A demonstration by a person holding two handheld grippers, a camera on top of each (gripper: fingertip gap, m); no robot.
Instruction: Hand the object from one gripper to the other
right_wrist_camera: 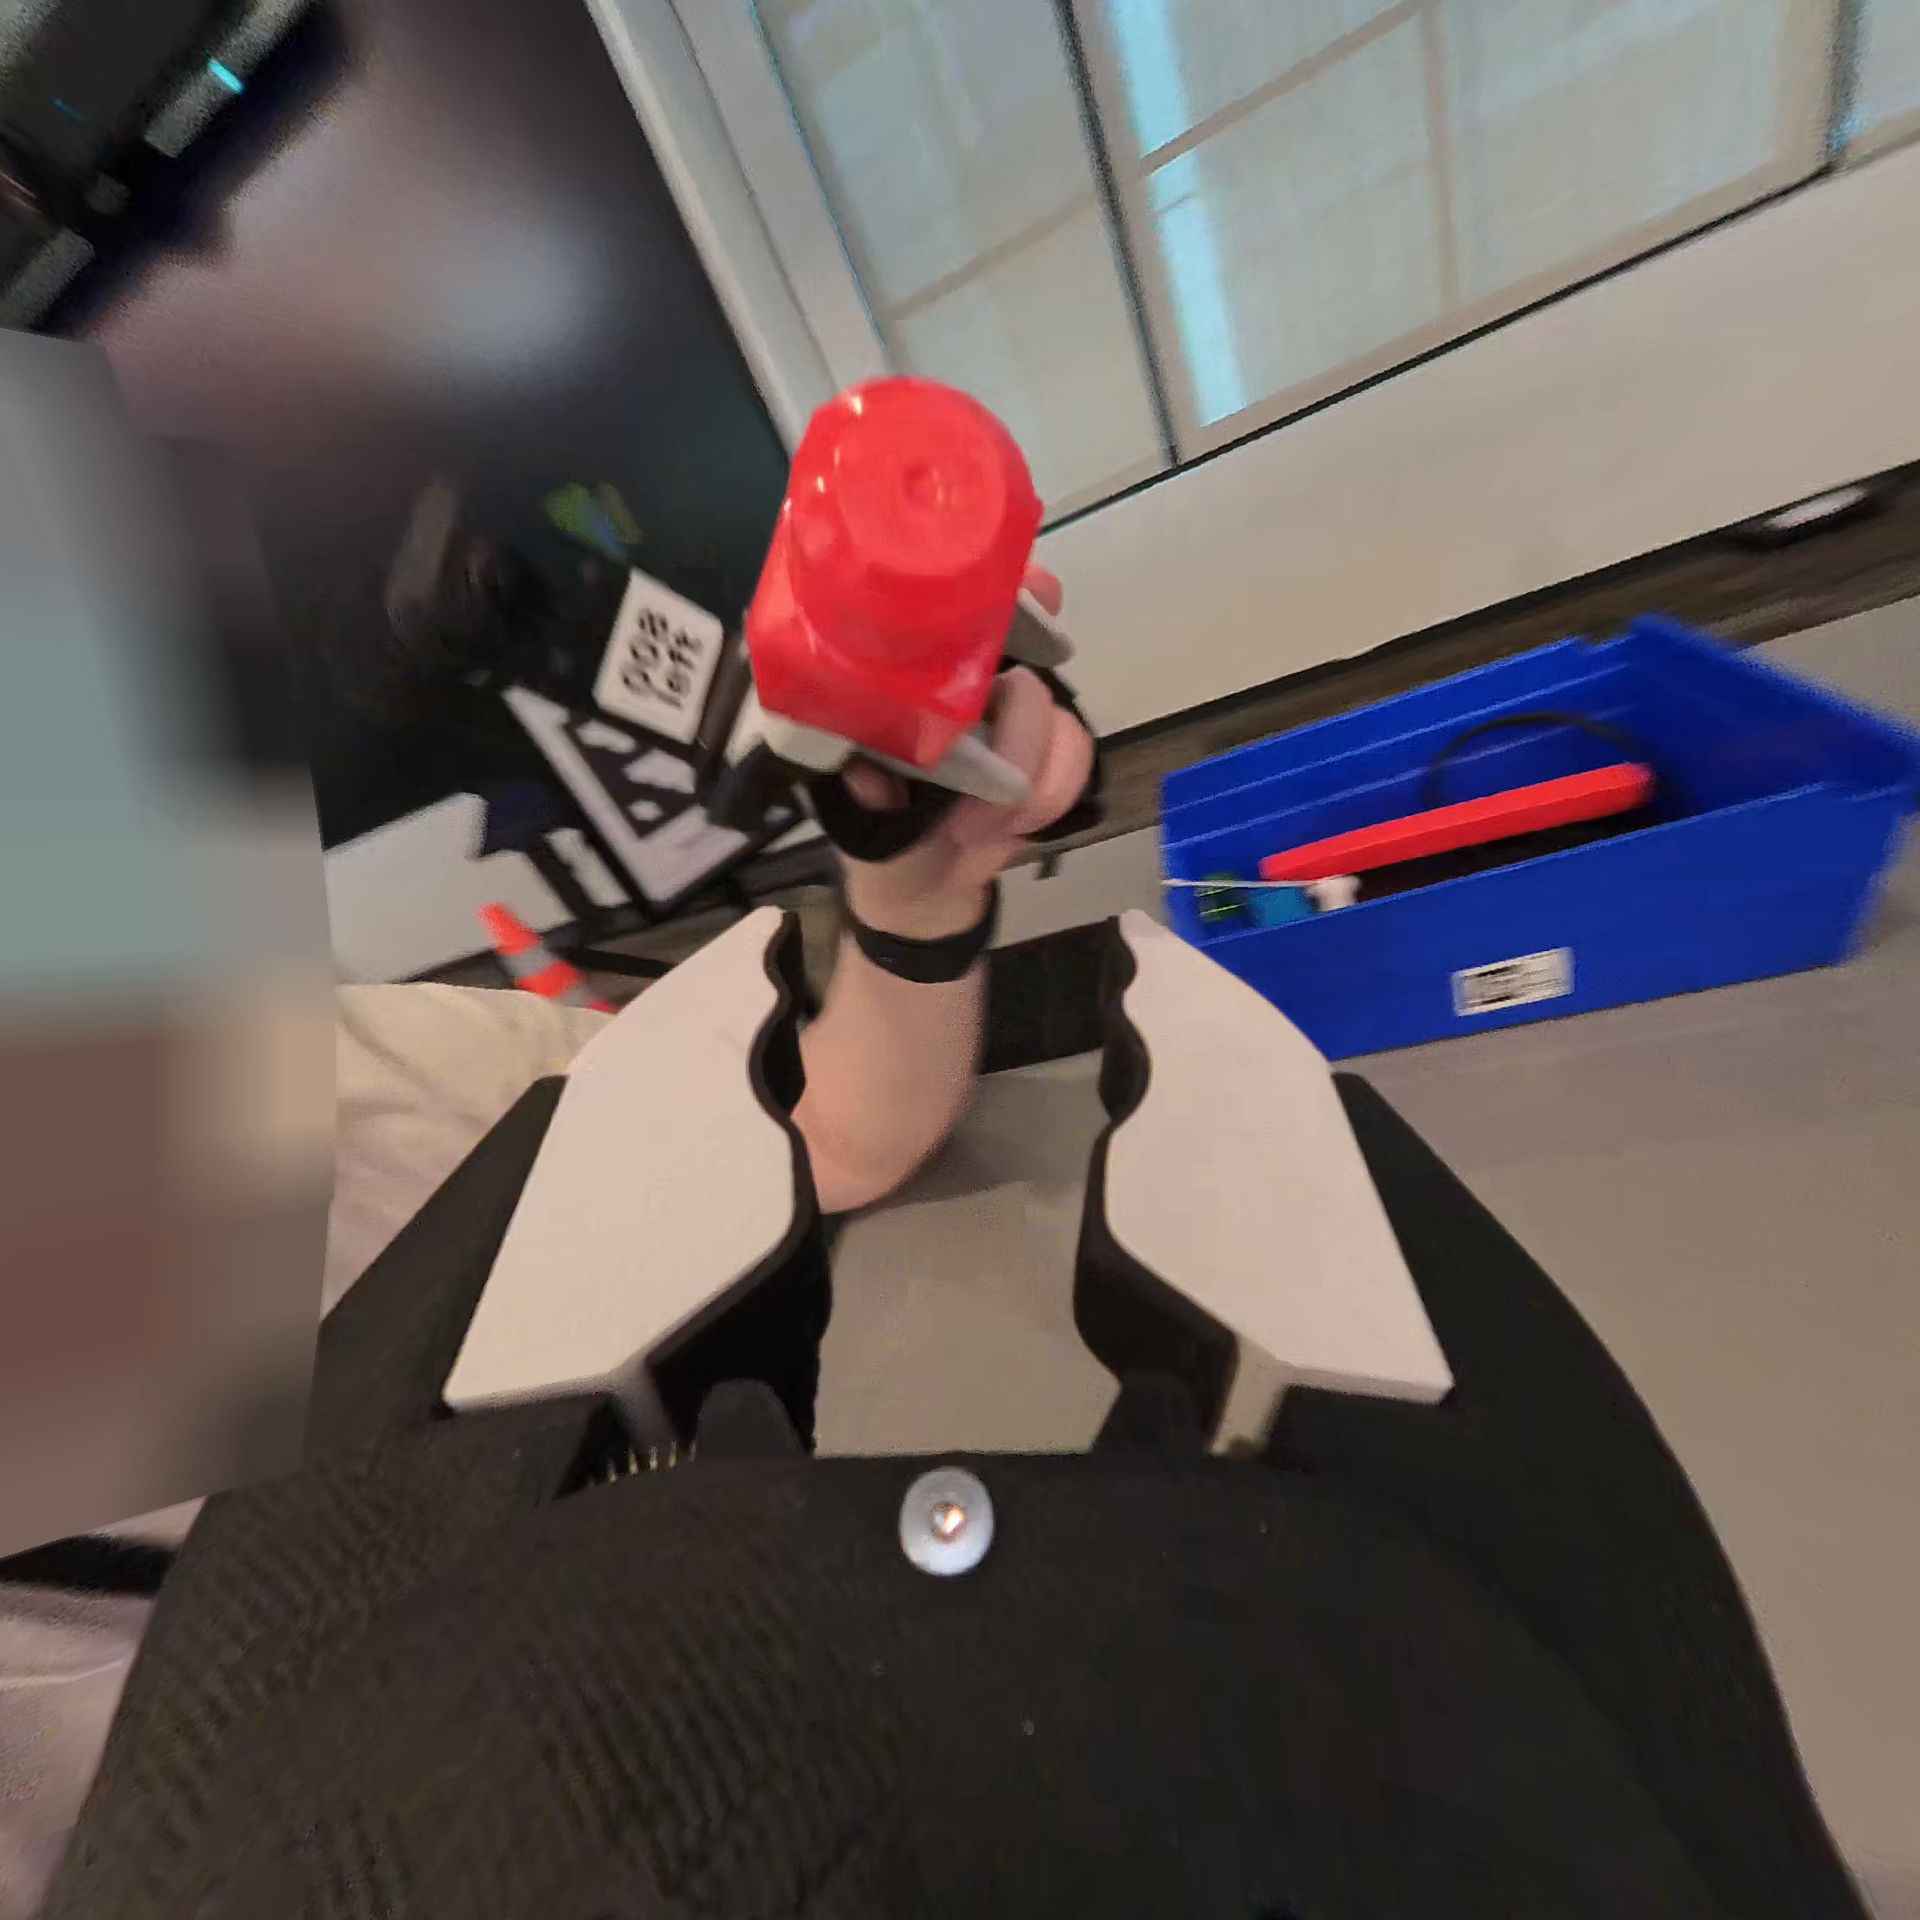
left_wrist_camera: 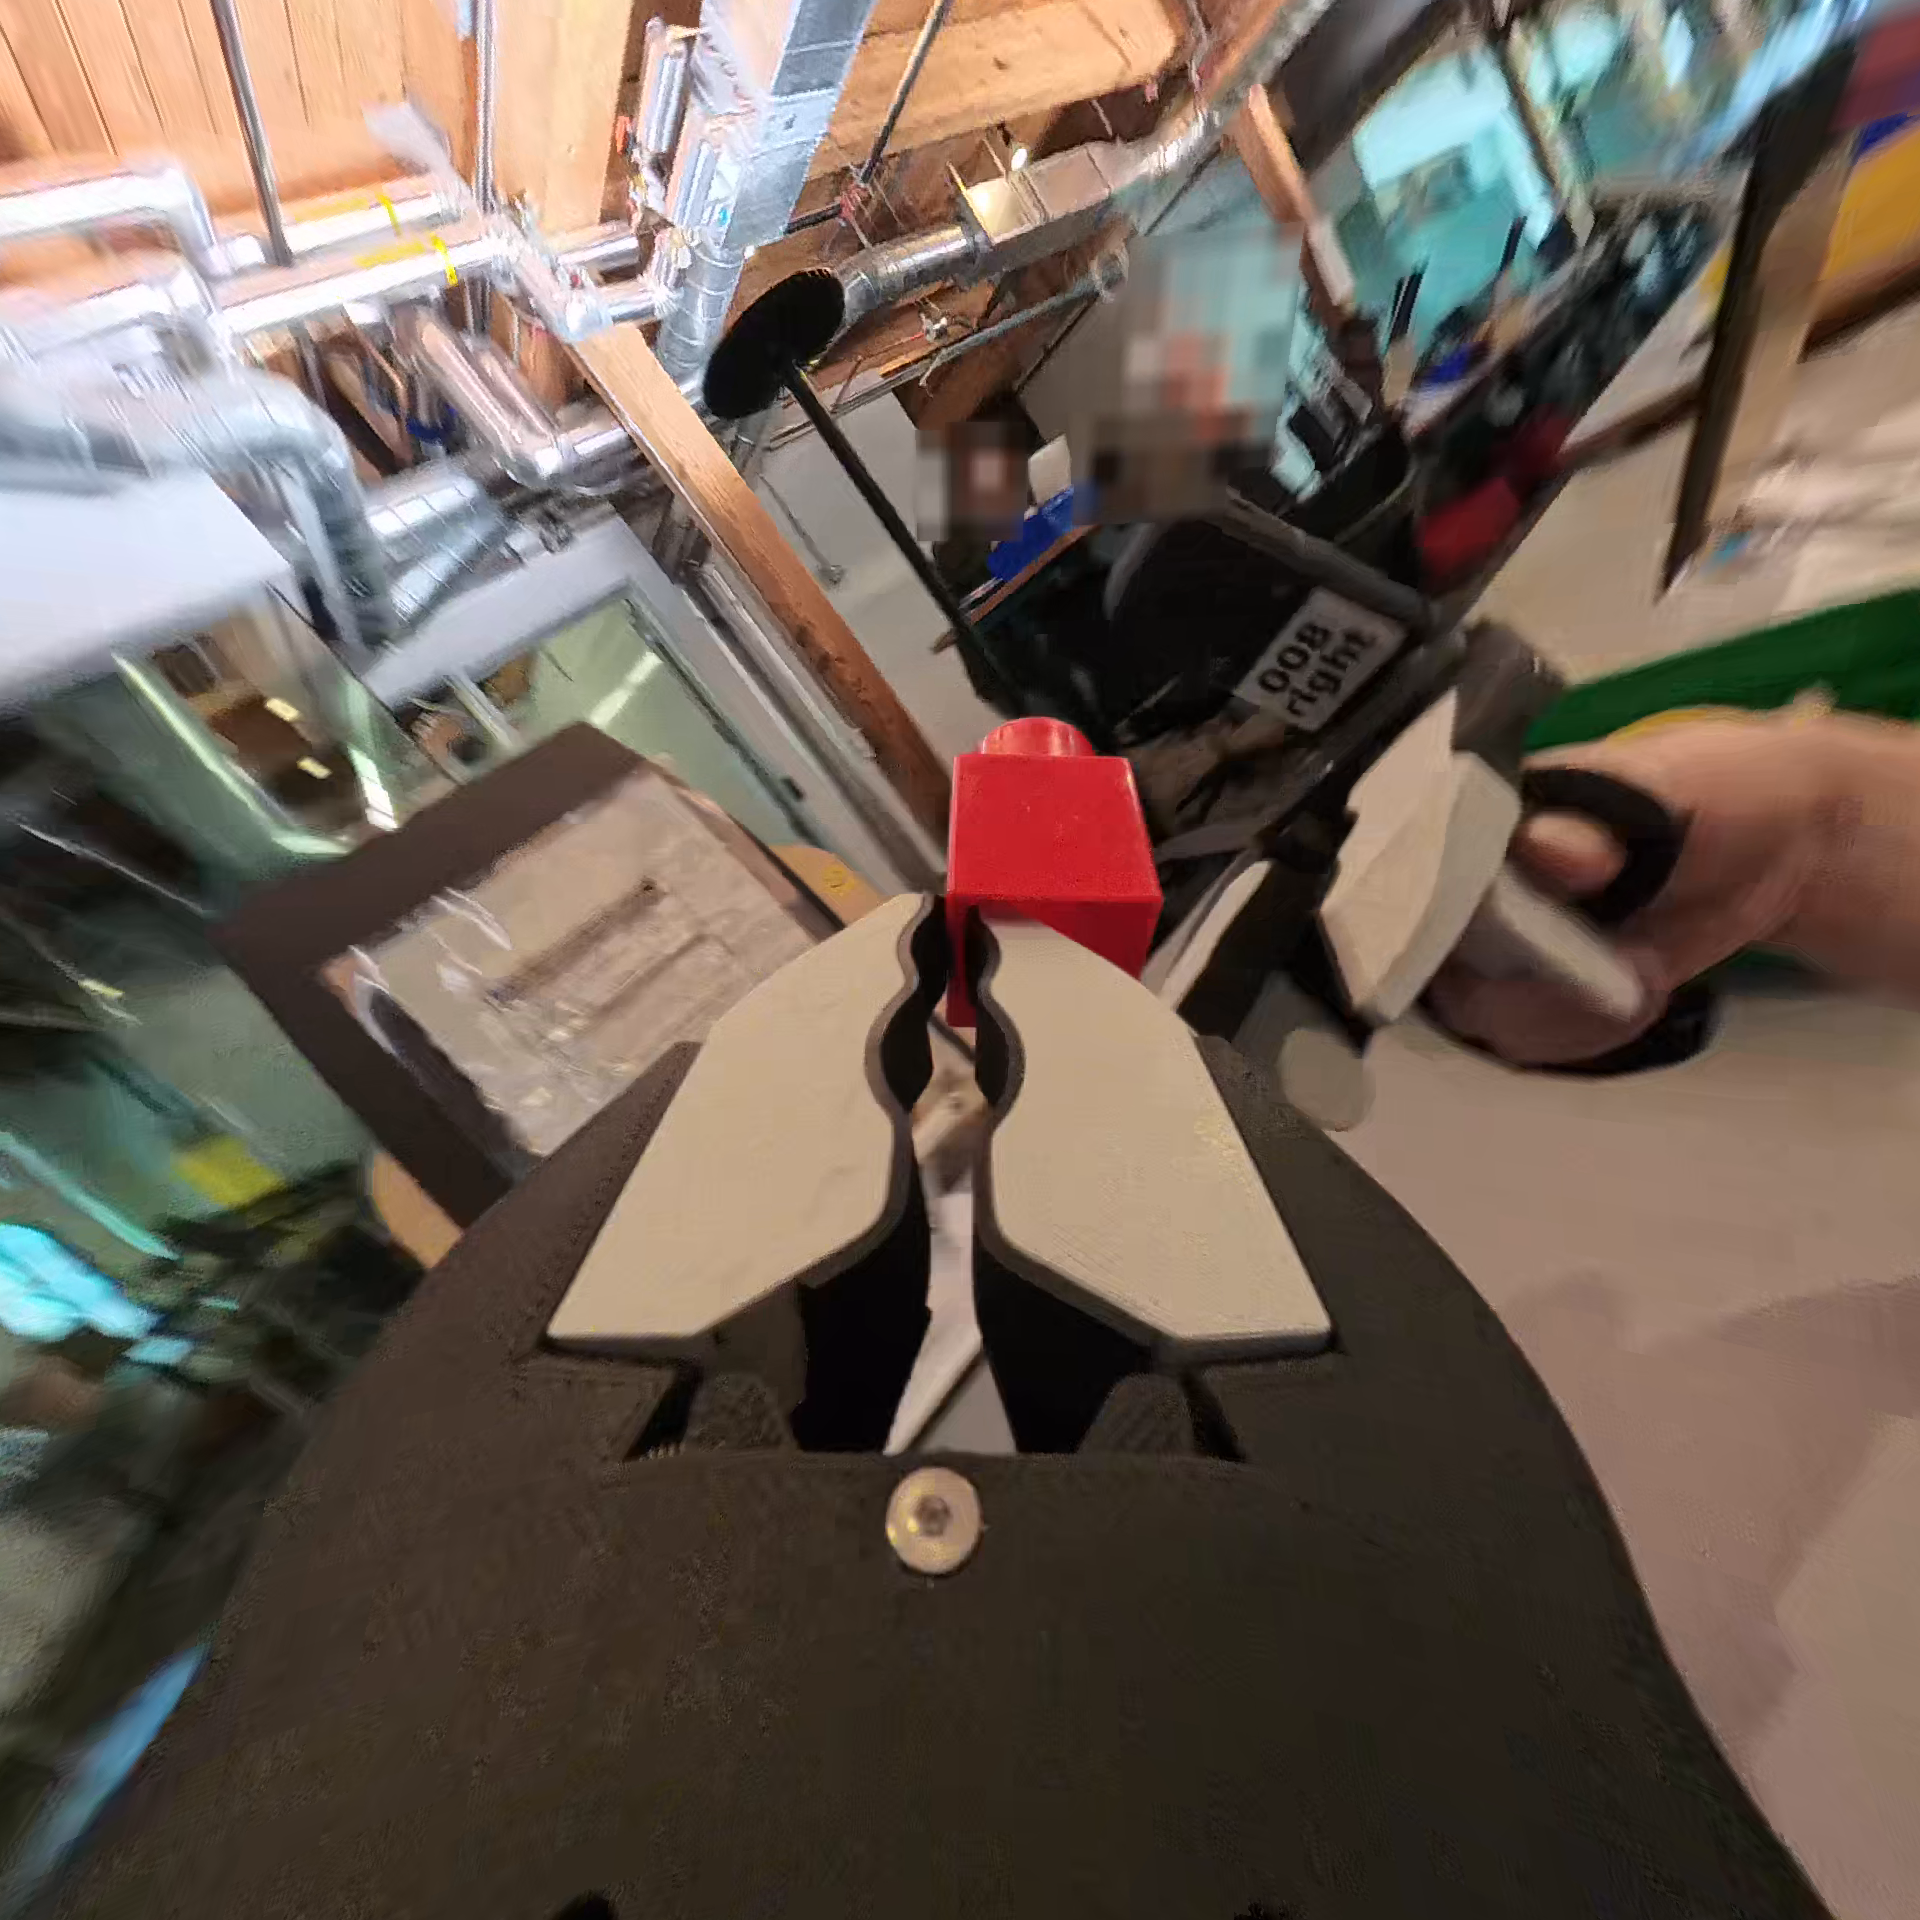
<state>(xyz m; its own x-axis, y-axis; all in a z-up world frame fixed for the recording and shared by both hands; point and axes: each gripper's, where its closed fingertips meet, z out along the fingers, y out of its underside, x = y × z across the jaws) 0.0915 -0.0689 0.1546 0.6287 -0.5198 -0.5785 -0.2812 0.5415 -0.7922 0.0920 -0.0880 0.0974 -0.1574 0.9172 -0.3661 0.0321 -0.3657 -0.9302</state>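
Observation:
A red toy brick (left_wrist_camera: 1049, 842) with one round stud on top is held in the air. My left gripper (left_wrist_camera: 958, 935) is shut on its lower left wall, stud pointing up. In the right wrist view the same brick (right_wrist_camera: 894, 582) shows stud-first, held by the left gripper's grey fingers (right_wrist_camera: 987, 771) with a hand behind. My right gripper (right_wrist_camera: 951, 940) is open and empty, below and short of the brick. In the left wrist view the right gripper's grey fingers (left_wrist_camera: 1413, 883) show to the right of the brick, apart from it, held by a hand (left_wrist_camera: 1745, 883).
A blue bin (right_wrist_camera: 1558, 956) with a red flat piece (right_wrist_camera: 1455, 821) and small parts stands on the grey table (right_wrist_camera: 1558, 1247) at the right. A small orange cone (right_wrist_camera: 530, 956) lies at the left. A dark panel and windows are behind. The grippers' ends are close to 6 cm from one another.

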